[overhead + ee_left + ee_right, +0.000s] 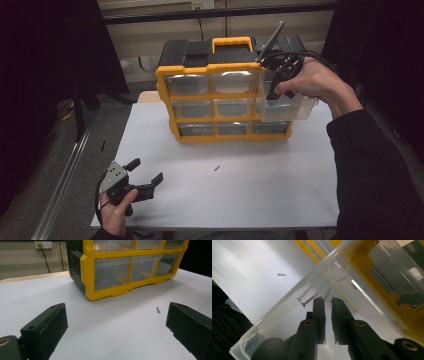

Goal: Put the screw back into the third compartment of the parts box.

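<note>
The yellow organizer point(222, 95) stands at the far middle of the white table point(250, 190), its top-right clear drawer point(287, 102) pulled out toward the person. The right gripper point(327, 301) reaches down into that drawer, jaws nearly together beside 3 screws point(308, 297), clamping nothing. In front of the organizer lies 1 loose screw point(217, 168); farther out, near the table's front left corner, the left gripper point(142, 172) sits with jaws wide apart and empty.

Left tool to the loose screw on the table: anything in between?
Nothing visible. The left tool is open and low over the white table; the loose screw lies on bare surface ahead, near the right-hand jaw in the left gripper view. The organizer stands behind it.
</note>
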`<state>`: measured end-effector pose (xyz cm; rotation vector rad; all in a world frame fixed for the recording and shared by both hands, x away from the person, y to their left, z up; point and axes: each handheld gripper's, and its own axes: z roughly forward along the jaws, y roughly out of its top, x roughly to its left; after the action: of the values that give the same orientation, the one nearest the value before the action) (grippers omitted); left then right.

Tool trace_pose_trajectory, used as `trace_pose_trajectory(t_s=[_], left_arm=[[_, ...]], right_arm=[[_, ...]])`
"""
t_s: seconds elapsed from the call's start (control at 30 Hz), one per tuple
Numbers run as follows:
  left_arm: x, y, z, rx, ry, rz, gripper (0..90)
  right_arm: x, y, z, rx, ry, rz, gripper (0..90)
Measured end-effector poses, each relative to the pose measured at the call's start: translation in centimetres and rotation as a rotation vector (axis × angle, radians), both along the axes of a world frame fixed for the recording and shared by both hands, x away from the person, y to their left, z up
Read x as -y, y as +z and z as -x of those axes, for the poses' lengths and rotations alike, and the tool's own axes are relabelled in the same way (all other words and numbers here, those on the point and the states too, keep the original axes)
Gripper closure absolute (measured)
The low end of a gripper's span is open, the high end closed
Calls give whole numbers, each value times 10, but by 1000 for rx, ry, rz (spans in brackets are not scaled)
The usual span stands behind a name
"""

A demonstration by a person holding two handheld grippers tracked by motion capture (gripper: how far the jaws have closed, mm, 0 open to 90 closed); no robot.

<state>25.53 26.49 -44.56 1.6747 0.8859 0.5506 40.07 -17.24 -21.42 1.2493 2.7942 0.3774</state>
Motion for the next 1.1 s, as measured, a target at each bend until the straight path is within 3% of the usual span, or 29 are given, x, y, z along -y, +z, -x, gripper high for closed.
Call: trace_pose_trajectory(t_s=[0.53,0.7,0.83,1.1], left_arm=[[0,0,0,1,1,1,35],[0,0,0,4,0,-1,35],[0,0,0,4,1,-1,35],[0,0,0,5,3,-4,35]], right_arm=[[5,23,10,60,17,-42,737],[5,32,13,88,1,-35,695],[7,39,16,104,-12,-56,651],[8,53,21,161,12,-91,564]])
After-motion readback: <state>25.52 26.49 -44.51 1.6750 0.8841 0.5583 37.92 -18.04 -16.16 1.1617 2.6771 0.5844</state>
